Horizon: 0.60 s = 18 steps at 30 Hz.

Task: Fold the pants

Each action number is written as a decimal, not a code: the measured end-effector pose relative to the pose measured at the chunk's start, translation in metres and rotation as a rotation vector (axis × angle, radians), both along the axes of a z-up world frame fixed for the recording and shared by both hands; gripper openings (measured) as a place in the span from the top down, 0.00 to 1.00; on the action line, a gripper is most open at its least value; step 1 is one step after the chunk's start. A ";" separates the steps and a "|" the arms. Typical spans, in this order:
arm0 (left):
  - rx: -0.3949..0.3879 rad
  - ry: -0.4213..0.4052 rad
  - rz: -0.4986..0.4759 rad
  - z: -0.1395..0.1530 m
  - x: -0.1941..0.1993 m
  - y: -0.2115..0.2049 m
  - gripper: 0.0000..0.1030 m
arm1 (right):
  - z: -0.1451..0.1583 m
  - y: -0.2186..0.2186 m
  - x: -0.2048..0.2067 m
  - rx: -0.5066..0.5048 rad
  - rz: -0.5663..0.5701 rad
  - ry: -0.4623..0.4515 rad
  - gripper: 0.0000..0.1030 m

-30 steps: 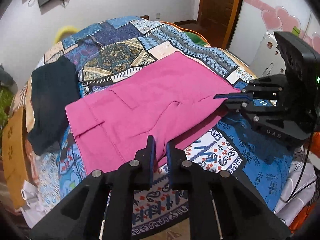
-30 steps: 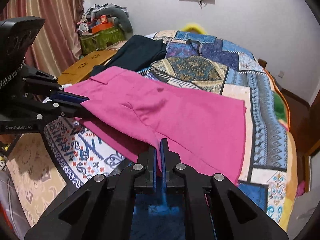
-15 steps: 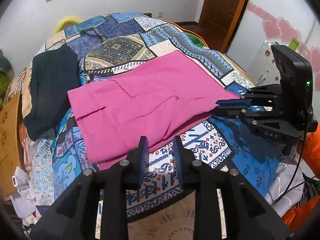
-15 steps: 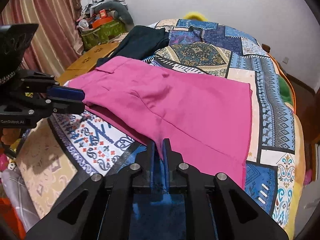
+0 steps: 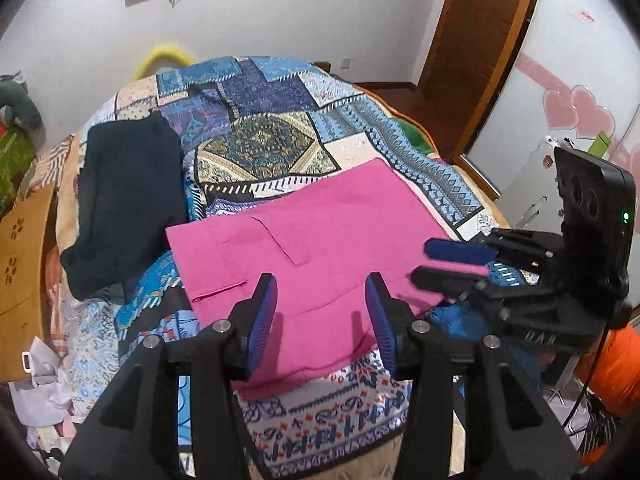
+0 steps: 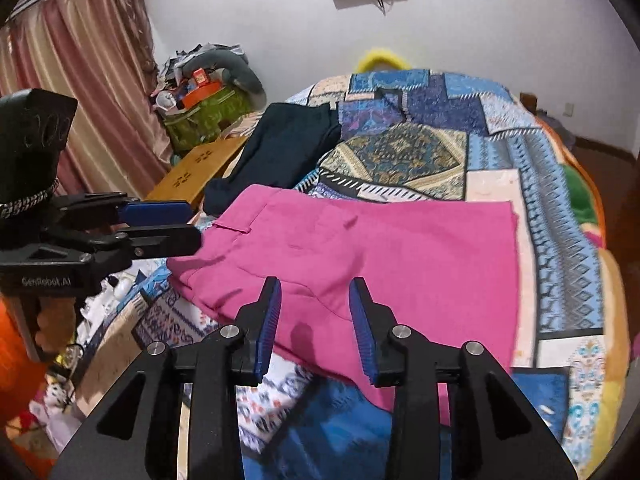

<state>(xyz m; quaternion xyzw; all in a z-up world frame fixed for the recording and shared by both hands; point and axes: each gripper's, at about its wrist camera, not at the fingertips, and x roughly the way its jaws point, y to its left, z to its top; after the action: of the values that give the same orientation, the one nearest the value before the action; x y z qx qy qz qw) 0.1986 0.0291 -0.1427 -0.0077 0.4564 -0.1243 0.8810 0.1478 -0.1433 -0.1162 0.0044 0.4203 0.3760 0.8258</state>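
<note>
The pink pants [image 5: 320, 248] lie folded flat on the patchwork bedspread [image 5: 260, 144], also seen in the right wrist view [image 6: 400, 252]. My left gripper [image 5: 322, 320] is open and empty, raised over the pants' near edge by the waistband end. My right gripper [image 6: 314, 320] is open and empty, raised over the near edge at the other end. The right gripper shows in the left wrist view [image 5: 452, 264] at the pants' right corner. The left gripper shows in the right wrist view [image 6: 164, 226] by the waistband.
A dark folded garment [image 5: 124, 200] lies on the bed's far left, beside the pants. A wooden stool [image 6: 192, 176] and a cluttered green bag [image 6: 204, 116] stand by the curtain. A door [image 5: 476, 52] is beyond the bed.
Both grippers went from shut on the pants' near edge to open. They let the cloth go and drew back and up. The pants now lie flat.
</note>
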 end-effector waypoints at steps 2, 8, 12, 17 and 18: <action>0.011 0.021 0.005 -0.009 0.005 -0.001 0.55 | -0.008 0.008 0.003 -0.007 0.010 0.024 0.69; 0.055 0.112 0.026 -0.049 0.012 0.004 0.55 | -0.040 0.018 0.010 -0.056 0.033 0.124 0.68; 0.055 0.100 0.045 -0.055 0.004 0.014 0.55 | -0.045 0.005 0.008 -0.068 0.033 0.117 0.61; 0.065 0.088 0.053 -0.054 -0.005 0.022 0.55 | -0.052 -0.018 0.011 -0.103 -0.013 0.134 0.61; 0.076 0.087 0.054 -0.053 -0.007 0.023 0.55 | -0.054 -0.025 0.012 -0.113 -0.028 0.139 0.61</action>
<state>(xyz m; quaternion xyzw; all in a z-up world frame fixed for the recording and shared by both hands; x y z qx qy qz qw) 0.1916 0.0526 -0.1962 0.0081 0.4983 -0.0828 0.8630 0.1597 -0.1680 -0.1698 -0.0102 0.4969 0.3391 0.7987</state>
